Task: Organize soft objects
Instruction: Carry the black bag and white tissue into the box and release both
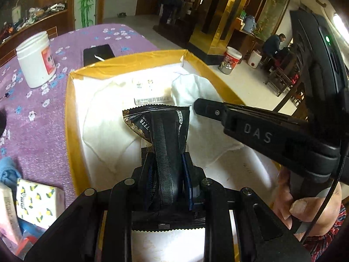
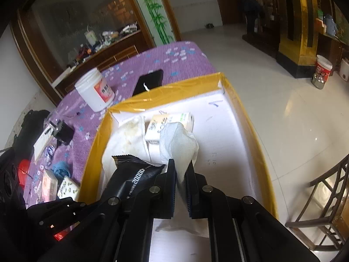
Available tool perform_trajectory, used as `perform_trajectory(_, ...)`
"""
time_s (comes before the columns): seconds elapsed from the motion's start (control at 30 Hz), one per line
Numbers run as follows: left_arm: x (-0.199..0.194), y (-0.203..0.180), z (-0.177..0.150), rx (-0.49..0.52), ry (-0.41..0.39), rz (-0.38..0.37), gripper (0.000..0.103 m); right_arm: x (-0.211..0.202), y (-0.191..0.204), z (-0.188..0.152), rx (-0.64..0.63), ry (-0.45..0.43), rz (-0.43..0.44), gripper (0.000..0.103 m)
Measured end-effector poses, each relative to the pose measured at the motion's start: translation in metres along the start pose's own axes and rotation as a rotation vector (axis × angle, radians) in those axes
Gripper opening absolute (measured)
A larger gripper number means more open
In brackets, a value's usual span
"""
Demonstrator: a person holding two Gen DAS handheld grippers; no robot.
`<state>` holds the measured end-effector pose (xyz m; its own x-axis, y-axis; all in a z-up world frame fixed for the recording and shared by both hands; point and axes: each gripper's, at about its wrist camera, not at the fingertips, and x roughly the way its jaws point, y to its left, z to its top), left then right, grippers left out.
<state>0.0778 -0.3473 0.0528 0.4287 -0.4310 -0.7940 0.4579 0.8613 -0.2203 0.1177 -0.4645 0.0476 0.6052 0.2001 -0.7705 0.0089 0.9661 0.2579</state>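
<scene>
Over the yellow-rimmed box (image 1: pixel 72 118) at the worktop's (image 1: pixel 39 113) right edge, the left tool (image 1: pixel 168 166) is gripping a black sachet (image 1: pixel 163 126) while the right tool (image 2: pixel 181 172) is pinching a white cloth (image 2: pixel 178 146).

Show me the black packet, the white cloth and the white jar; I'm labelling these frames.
black packet (image 1: pixel 165 120), left wrist view, on its upper printed face.
white cloth (image 2: pixel 177 146), right wrist view, on its bunched middle.
white jar (image 1: pixel 35 61), left wrist view, on its side wall.

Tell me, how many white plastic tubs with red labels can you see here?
2. One white tub stands on the purple tablecloth, beyond the yellow-rimmed box. Another tub sits on the floor by the gold pillar. Others may be hidden.
</scene>
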Motion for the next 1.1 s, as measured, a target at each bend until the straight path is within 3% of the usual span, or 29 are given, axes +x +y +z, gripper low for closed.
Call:
perform_trajectory(0.33, 0.004, 0.002, -0.003, -0.044, 0.026, -0.012, 0.023, 0.01, 0.011, 0.004, -0.033, 0.045, -0.044, 0.013)
perform_trajectory(0.4, 0.004, 0.002, -0.002, -0.037, 0.023, -0.02, 0.025, 0.006, 0.011, 0.003, -0.035, 0.035, -0.049, 0.017)
perform_trajectory(0.47, 0.001, 0.002, -0.003, -0.035, 0.013, -0.022, 0.044, 0.001, 0.012, 0.004, -0.04, 0.017, -0.061, 0.029)
perform_trajectory(0.53, -0.003, 0.005, 0.0, -0.041, -0.01, -0.028, 0.057, -0.007, 0.013, 0.005, -0.046, -0.013, -0.067, 0.045)
perform_trajectory(0.57, -0.006, 0.005, 0.0, -0.044, -0.025, -0.027, 0.06, -0.012, 0.014, 0.006, -0.05, -0.029, -0.072, 0.046)
perform_trajectory(0.97, -0.05, 0.012, 0.0, -0.046, -0.101, -0.059, 0.06, -0.079, 0.023, -0.002, 0.014, -0.193, 0.009, 0.047)
perform_trajectory(1.1, -0.07, 0.017, -0.008, -0.026, -0.131, -0.063, 0.06, -0.102, 0.03, -0.014, 0.034, -0.246, 0.05, 0.053)
